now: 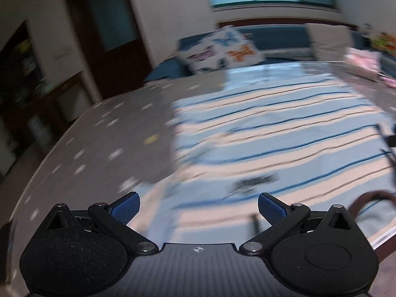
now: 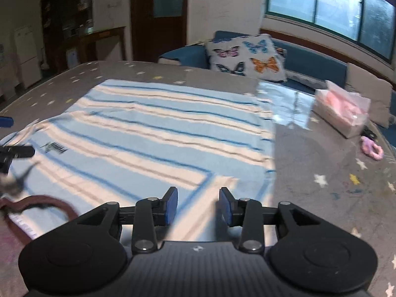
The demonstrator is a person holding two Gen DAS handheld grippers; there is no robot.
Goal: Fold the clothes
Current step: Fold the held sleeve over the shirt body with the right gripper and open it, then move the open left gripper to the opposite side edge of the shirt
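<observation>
A light blue shirt with cream and dark blue stripes lies flat on the grey star-patterned tablecloth. Its brown collar shows at the lower right of the left wrist view. My left gripper stands wide open over the shirt's near left part, with nothing between its pads. In the right wrist view the shirt fills the middle and the collar sits at the lower left. My right gripper is partly open over the shirt's near right corner, its pads apart from the cloth. One of the left gripper's blue pads pokes in at the left edge.
A pink tissue box and a pink scrunchie lie on the table's far right. Behind the table stands a blue sofa with a butterfly cushion. The table's left edge curves toward a dark door.
</observation>
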